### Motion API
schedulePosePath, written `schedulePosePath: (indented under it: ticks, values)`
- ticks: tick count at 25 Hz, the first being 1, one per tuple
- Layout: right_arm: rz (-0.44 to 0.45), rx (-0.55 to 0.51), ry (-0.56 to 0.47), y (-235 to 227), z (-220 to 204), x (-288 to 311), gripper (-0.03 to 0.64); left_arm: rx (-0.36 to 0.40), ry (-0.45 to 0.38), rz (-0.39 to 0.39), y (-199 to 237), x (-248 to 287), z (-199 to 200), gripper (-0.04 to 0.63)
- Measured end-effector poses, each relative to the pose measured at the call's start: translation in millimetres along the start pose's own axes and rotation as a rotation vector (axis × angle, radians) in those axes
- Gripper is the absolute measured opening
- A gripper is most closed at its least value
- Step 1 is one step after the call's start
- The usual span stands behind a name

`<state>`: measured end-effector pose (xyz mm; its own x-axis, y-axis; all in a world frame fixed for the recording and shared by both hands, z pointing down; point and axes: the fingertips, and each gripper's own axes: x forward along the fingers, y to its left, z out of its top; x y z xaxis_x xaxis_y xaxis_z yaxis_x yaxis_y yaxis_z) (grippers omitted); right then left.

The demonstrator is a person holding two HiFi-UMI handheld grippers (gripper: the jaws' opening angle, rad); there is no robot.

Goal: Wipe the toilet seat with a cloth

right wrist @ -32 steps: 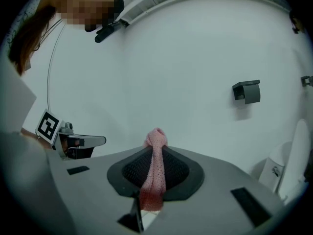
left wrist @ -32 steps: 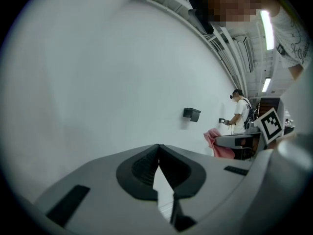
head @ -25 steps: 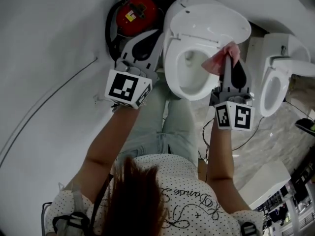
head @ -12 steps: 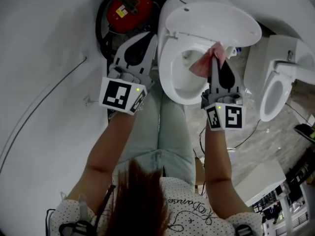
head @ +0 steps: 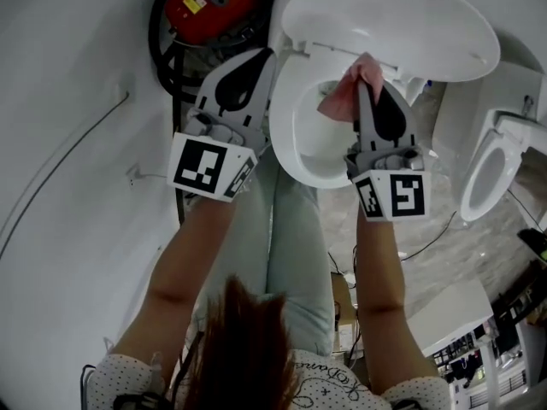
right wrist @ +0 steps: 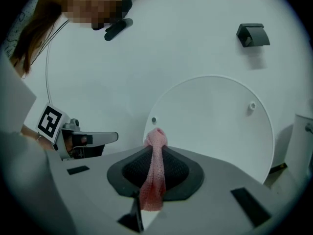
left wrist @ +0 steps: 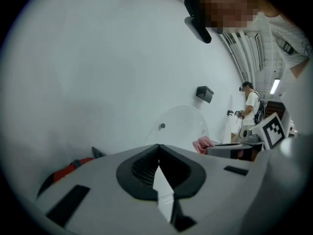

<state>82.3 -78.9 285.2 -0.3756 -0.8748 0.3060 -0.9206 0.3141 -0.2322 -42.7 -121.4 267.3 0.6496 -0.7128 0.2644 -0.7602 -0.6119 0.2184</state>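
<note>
Your right gripper (head: 366, 82) has its jaws pressed together on the pink cloth (head: 342, 96). In the right gripper view the cloth (right wrist: 152, 180) runs as a narrow twisted strip down between the dark pads, with a small bunched knot poking out past the tips. From the head view, that cloth sits over the rear right part of the toilet seat (head: 286, 135), close under the raised lid (head: 402, 15); whether it presses on the seat or hangs just above it cannot be told. Your left gripper (head: 267, 54) has its jaws brought together with nothing between them, as the left gripper view shows, where the tips meet in a point (left wrist: 157, 146). It lies alongside the seat's left rear edge, apart from the cloth. In that same view the cloth (left wrist: 201, 143) shows off to the right, in front of the lid (left wrist: 178, 126). A red round object (head: 209, 2) sits on the floor just left of the toilet, and a second toilet (head: 491, 169) stands off to your right.
</note>
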Motion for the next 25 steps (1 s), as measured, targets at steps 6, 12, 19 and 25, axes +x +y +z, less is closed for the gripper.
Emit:
schedulePosePath:
  ticks: [6,12,19,25]
  values:
    - [-0.016,0.008,0.024,-14,-43,16,0.061,0.003,0.021,0.024,17,14,-44,0.005]
    - [-0.027,-0.013,0.074,-22,-84,32,0.062,0.01,0.049,0.039,34,26,-80,0.005]
    - [-0.017,-0.05,0.151,-30,-126,57,0.063,-0.003,0.075,0.074,53,32,-112,0.005]
    - [-0.013,-0.083,0.213,-32,-155,79,0.063,-0.024,0.112,0.098,65,33,-134,0.005]
